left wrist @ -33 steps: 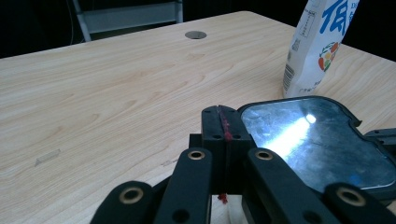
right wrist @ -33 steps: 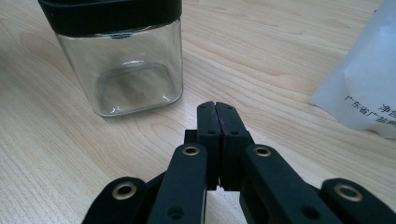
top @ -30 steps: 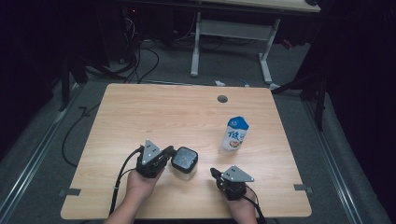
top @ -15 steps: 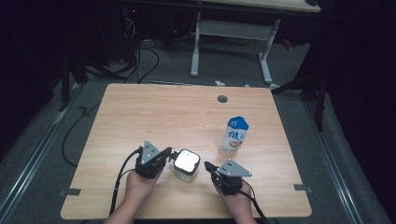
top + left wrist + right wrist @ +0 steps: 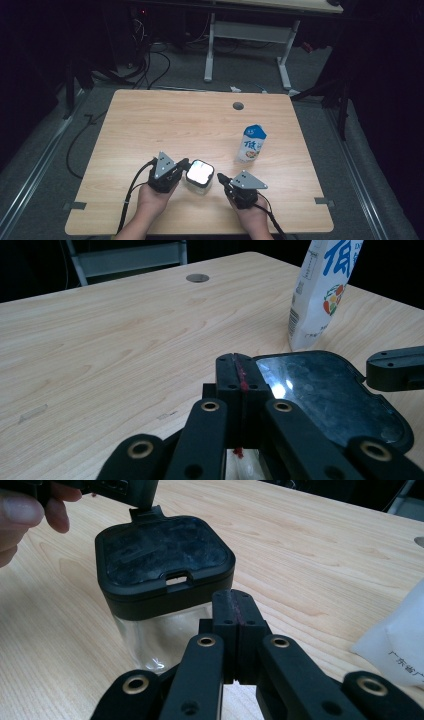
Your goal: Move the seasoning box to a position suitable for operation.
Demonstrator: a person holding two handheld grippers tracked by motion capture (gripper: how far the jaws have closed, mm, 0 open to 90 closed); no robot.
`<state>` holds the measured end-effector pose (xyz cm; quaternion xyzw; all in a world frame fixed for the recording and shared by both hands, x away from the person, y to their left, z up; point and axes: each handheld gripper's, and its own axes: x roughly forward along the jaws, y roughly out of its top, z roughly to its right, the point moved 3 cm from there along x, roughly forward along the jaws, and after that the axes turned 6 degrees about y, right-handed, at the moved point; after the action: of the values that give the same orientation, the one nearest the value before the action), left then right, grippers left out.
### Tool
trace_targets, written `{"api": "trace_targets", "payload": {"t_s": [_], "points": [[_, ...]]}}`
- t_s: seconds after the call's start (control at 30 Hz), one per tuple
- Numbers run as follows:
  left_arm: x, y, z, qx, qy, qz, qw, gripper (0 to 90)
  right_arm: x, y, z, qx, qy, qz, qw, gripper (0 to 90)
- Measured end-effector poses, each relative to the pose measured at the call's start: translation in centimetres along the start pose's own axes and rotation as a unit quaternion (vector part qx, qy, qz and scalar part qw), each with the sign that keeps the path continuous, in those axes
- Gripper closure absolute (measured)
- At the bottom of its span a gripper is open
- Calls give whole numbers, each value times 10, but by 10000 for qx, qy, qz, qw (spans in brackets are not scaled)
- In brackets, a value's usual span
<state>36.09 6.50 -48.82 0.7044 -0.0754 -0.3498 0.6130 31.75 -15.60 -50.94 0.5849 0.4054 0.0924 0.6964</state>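
A lidded clear container (image 5: 200,173) sits low in the frame, between the left gripper (image 5: 183,164) and right gripper (image 5: 221,178). A milk carton (image 5: 251,143) stands right of centre on the desk (image 5: 165,120).

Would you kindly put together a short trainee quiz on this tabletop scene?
1. True or false: the fingers of both grippers are pressed together with nothing between them.
2. What stands between the left gripper and the right gripper? A) a bowl B) a clear container with a black lid C) a mug
3. Fill in: the carton stands ___ on the table.

Key: 1. True. 2. B, the clear container. 3. Upright.
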Motion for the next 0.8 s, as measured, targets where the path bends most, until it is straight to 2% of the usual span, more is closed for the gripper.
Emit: {"api": "trace_targets", "payload": {"t_s": [0.27, 0.37, 0.5, 0.8], "points": [[-2, 1, -1, -5, 88, 45, 10000, 900, -3, -2, 0, -12, -18, 29, 10000, 899], [-3, 1, -2, 82, 151, 41, 9998, 900, -4, -2, 2, 11, -42, 25, 10000, 899], [-1, -2, -5, 54, 133, -44, 9999, 900, -4, -2, 2, 27, -38, 56, 10000, 899], [-1, -1, -2, 28, 73, -12, 10000, 900, -4, -2, 2, 22, -30, 51, 10000, 899]]}}
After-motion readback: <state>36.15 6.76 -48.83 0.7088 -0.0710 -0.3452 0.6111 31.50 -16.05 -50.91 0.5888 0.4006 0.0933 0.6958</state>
